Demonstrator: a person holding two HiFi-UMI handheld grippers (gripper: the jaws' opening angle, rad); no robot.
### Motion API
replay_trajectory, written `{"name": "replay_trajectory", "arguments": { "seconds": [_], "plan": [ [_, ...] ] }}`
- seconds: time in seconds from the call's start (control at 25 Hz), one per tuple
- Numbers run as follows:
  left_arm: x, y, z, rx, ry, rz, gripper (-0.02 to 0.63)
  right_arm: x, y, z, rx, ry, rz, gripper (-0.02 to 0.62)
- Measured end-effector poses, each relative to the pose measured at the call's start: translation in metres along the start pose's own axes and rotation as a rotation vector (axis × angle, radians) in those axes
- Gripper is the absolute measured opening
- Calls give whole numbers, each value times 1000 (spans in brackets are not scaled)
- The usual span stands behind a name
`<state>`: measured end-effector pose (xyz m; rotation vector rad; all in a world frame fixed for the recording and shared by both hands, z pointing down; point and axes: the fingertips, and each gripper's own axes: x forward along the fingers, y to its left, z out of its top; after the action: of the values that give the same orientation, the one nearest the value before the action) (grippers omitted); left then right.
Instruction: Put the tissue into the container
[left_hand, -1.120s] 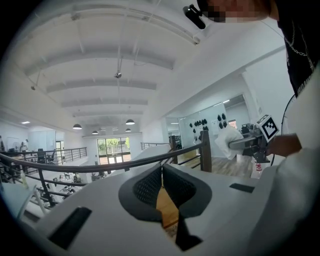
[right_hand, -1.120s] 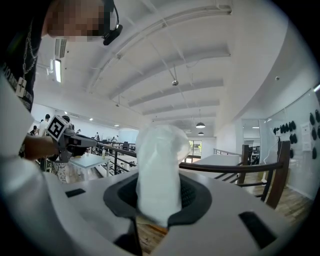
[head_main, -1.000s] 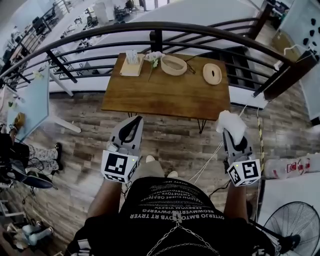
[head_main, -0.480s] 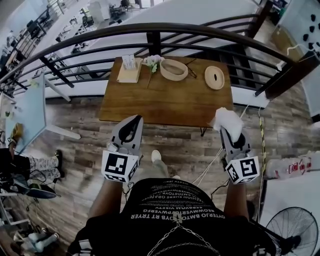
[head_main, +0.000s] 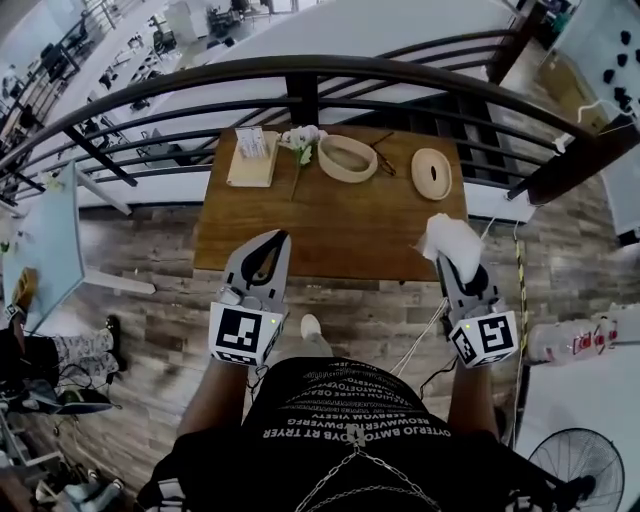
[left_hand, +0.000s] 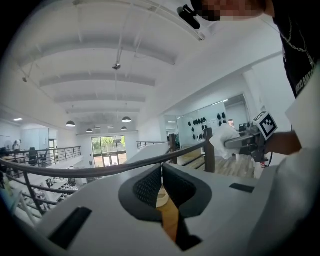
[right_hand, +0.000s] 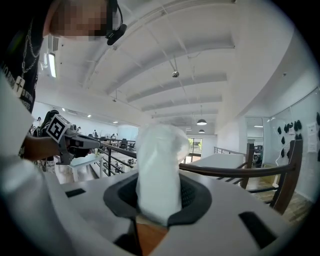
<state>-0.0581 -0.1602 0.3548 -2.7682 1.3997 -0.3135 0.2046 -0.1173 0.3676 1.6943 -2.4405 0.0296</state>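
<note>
A crumpled white tissue (head_main: 452, 240) sticks out of my right gripper (head_main: 455, 266), whose jaws are shut on it just off the near right corner of the wooden table (head_main: 340, 225). In the right gripper view the tissue (right_hand: 158, 165) fills the gap between the pads. My left gripper (head_main: 268, 250) hovers at the table's near edge, shut, with nothing held; in its own view the pads (left_hand: 150, 186) meet. At the back of the table lie an oval wooden container (head_main: 347, 158) and a smaller oval wooden dish (head_main: 432, 173).
A tissue holder (head_main: 250, 155) and a flower (head_main: 303, 147) sit at the table's back left. A dark curved railing (head_main: 300, 75) runs behind the table. A cable (head_main: 425, 325) trails on the wood floor, and a fan (head_main: 580, 460) stands at the lower right.
The person has stepped toward the table. Both grippers now reach its near edge, still holding the same pose, with the tissue still gripped in the right one.
</note>
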Motion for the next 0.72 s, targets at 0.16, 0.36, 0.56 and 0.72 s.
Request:
{"name": "replay_trajectory", "arguments": {
  "seconds": [0.16,0.36,0.56,0.72],
  "plan": [
    [21,20,0,10,8,-16,31,28,-3,7,-4,7,-9,120],
    [44,56,1,7,6,-20,31,68,-3,17,-13,15,-10,120],
    [63,92,0,4,-2,-27,31,105,1,29,-26,9,-24,120],
    [79,110,-1,9,-9,-43,31,131,4,31,-29,2,-23,120]
  ]
}}
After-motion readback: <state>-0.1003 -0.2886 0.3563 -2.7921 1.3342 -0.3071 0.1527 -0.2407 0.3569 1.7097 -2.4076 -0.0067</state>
